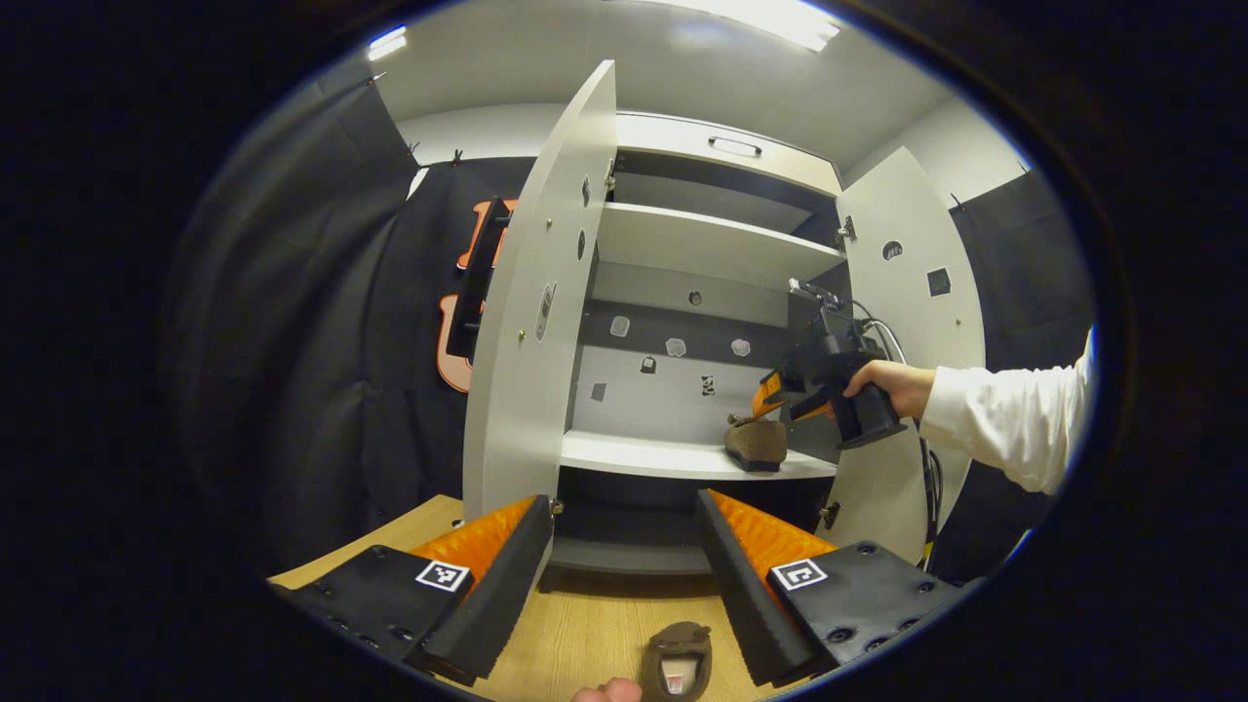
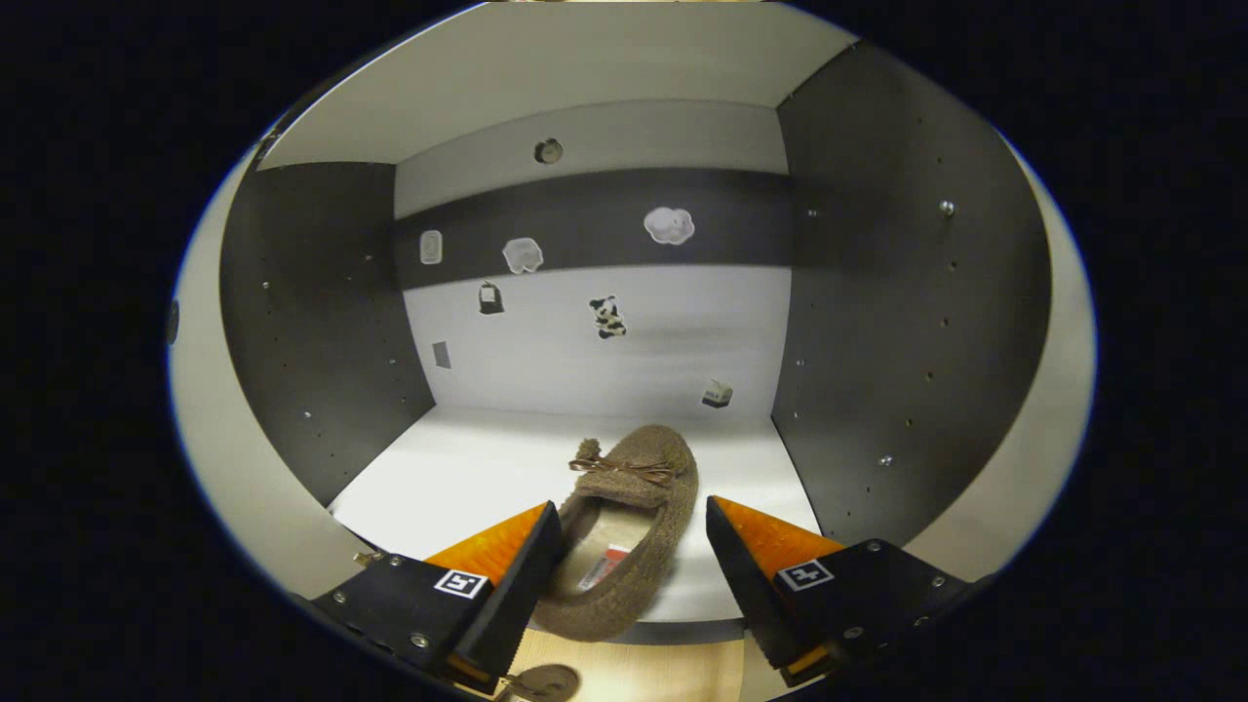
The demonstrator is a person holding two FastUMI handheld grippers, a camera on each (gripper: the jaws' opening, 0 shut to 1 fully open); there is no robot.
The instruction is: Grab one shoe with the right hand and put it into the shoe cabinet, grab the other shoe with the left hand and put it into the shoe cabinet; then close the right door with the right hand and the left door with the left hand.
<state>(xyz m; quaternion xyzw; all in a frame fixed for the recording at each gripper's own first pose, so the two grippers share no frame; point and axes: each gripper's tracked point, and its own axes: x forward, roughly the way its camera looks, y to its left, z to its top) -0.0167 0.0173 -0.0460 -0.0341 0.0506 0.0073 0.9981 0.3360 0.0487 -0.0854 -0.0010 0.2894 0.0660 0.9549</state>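
A brown fuzzy slipper [image 2: 624,531] with a small bow lies on the white shelf [image 2: 468,468] of the shoe cabinet, its heel at the shelf's front edge. My right gripper [image 2: 632,509] is open, one finger on each side of the slipper's heel. In the left gripper view the same slipper [image 1: 756,442] sits at the right end of the shelf [image 1: 643,454], with the right gripper [image 1: 780,402] just above it, held by a hand in a white sleeve. The other slipper [image 1: 676,663] lies on the wooden surface below my open left gripper [image 1: 624,575].
Both cabinet doors stand open: the left door [image 1: 531,322] swings out towards me, the right door [image 1: 907,312] is behind the hand. An upper shelf [image 1: 702,244] is bare. A fingertip [image 1: 606,692] shows beside the lower slipper. Black cloth hangs on either side.
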